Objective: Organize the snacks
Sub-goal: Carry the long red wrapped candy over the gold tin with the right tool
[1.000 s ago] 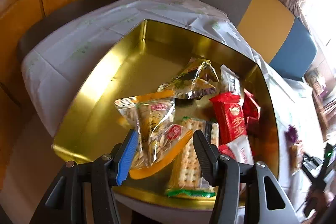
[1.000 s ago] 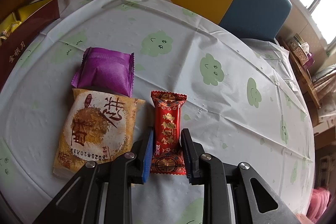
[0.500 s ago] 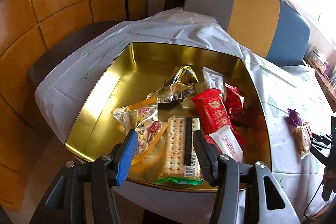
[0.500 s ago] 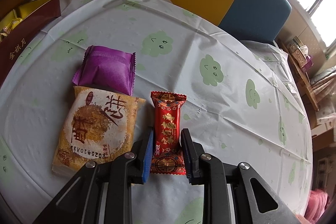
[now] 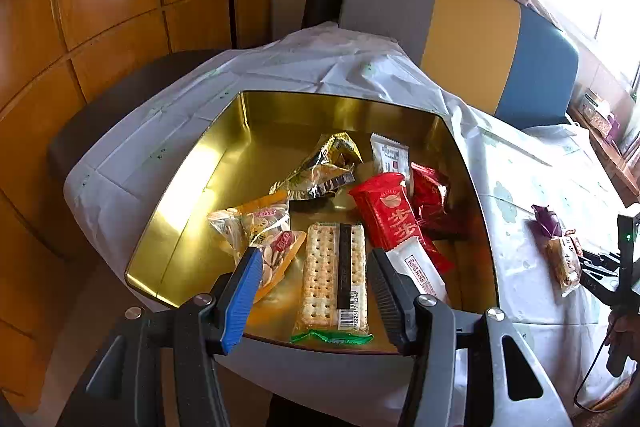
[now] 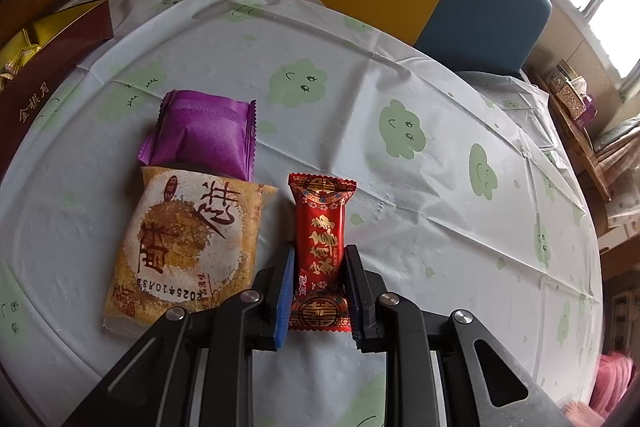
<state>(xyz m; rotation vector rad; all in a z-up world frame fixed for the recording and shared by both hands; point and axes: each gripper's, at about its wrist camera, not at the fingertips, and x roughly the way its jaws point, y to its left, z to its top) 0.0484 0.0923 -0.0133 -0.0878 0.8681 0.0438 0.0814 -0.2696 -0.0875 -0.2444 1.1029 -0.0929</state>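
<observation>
My left gripper (image 5: 314,255) hangs open and empty above the near edge of a gold tray (image 5: 180,163). In the tray lie a cracker pack (image 5: 334,279), a seed packet (image 5: 260,235), a red packet (image 5: 390,223), a crumpled gold foil packet (image 5: 324,167) and several other snacks. On the tablecloth, my right gripper (image 6: 320,249) has its jaws closing on a red candy packet (image 6: 320,223), and both pads touch its sides. Left of the candy lie a yellow pastry packet (image 6: 184,243) and a purple packet (image 6: 202,137).
The tray's dark red outer wall (image 6: 40,67) shows at the far left of the right wrist view. A bench with a grey, yellow and blue back (image 5: 472,27) stands behind the table. The cloud-print tablecloth (image 6: 420,187) stretches to the right.
My left gripper has drawn back and up from the tray, still open, so more of the tray shows. The right gripper stayed put and its jaws narrowed slightly on the red candy.
</observation>
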